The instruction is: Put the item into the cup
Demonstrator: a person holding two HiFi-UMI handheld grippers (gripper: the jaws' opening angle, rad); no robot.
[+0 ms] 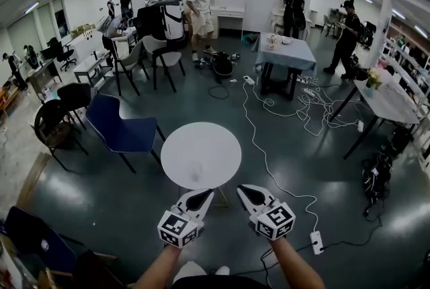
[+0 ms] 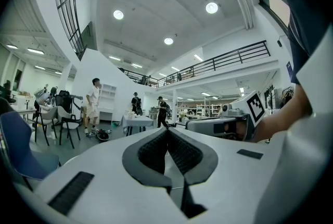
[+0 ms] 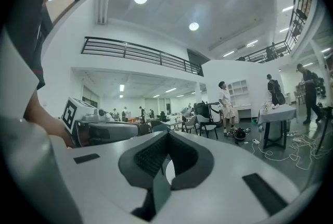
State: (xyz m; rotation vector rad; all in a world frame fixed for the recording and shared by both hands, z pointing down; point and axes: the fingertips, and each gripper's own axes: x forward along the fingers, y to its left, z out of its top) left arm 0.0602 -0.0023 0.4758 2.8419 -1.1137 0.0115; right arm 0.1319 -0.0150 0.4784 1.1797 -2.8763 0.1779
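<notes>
Since neither item nor cup shows anywhere, not even on the round white table (image 1: 201, 146), we hold the left claw (image 1: 200, 198) and right claw (image 1: 248, 195) level just before it, both pressed together and empty, apparently ready to begin.

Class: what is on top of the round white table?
The round white table shows only a faint pale smudge, too unclear to name. The left claw covers a bit of its near rim.
</notes>
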